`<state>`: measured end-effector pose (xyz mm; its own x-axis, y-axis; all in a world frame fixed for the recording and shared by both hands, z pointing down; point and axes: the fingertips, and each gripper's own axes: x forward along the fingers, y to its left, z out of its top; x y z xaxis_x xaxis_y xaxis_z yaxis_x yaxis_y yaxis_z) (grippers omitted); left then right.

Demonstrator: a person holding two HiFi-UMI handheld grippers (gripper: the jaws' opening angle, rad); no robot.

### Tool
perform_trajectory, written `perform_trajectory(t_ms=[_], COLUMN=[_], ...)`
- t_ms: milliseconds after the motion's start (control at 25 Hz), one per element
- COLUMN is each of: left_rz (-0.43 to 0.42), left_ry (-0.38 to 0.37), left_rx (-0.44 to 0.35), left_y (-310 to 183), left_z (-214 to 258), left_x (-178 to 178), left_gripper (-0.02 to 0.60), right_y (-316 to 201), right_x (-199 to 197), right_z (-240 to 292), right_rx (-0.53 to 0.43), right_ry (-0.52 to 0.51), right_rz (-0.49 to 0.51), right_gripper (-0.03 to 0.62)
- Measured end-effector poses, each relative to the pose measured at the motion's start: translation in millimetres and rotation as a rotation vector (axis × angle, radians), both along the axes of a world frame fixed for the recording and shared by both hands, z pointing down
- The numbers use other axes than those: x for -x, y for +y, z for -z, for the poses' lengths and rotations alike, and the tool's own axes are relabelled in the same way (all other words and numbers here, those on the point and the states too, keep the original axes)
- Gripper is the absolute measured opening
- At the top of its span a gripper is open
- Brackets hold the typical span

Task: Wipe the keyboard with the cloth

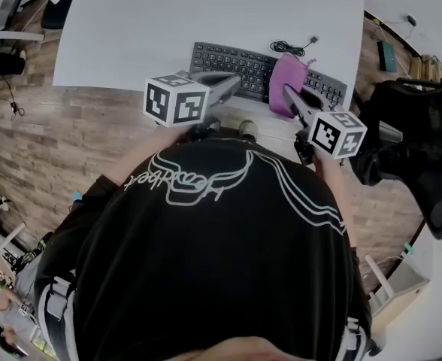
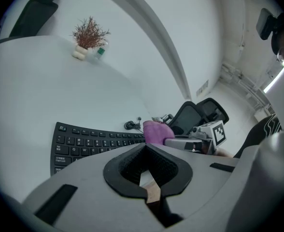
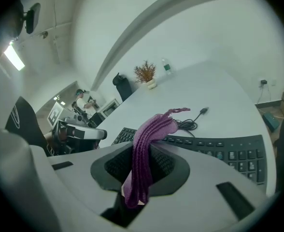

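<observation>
- Head view: white table (image 1: 168, 28) w/ black keyboard (image 1: 232, 60) along its near edge. Purple cloth (image 1: 287, 85) lies over the keyboard's right part, just left of the numpad. Right gripper (image 1: 290, 95) has its tips at the cloth. Left gripper (image 1: 234, 81) points at the keyboard's near-left edge. Coiled cable (image 1: 289, 47) sits just behind the keyboard; black chair (image 1: 424, 141) to the right, off the table.
- Left gripper view: left gripper (image 2: 146, 148) has jaws together at the tips, nothing between them. Keyboard (image 2: 93, 141) lies just beyond, cable (image 2: 131, 125) behind it. Cloth (image 2: 155, 132) is at the keyboard's right end, w/ right gripper (image 2: 168, 140) up against it. Dried plant in a pot (image 2: 88, 35) and a small bottle (image 2: 99, 53) stand at the table's far side, well apart from the keyboard.
- Right gripper view: right gripper (image 3: 149, 146) is clamped on the cloth (image 3: 149, 139). The fabric hangs in a fold btwn the pads, w/ its top poking past the tips. Keyboard (image 3: 219, 149) runs right behind the cloth; can't tell if fabric touches the keys. Cable (image 3: 190, 123) beyond it, plant (image 3: 146, 74) and bottle (image 3: 167, 67) far back. Left gripper (image 3: 101, 134) shows at left, near the keyboard's other end.
</observation>
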<state>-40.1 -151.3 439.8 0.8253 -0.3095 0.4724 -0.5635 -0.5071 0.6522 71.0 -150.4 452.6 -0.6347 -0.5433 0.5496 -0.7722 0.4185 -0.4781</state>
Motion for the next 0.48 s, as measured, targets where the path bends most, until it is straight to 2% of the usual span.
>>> perform_trajectory(t_ms=[160,320,480], left_rz=[0.032,0.053,0.069], left_ry=[-0.011,-0.004,0.003], left_rx=[0.001,0.017,0.029], left_y=[3.5,7.2,9.5], left_z=[0.2,0.4,-0.8], left_x=[3.6,14.1,18.5], left_gripper=[0.005,0.005,0.005], right_y=[-2.8,-10.0,-15.0], right_x=[21.8,37.3,37.0], right_z=[-13.1,-22.7,-34.6], right_rx=[0.013,0.034,0.049], right_ry=[-0.018,-0.060,-0.039], right_rz=[0.049,0.044,0.043], right_gripper=[0.061,0.061,0.061])
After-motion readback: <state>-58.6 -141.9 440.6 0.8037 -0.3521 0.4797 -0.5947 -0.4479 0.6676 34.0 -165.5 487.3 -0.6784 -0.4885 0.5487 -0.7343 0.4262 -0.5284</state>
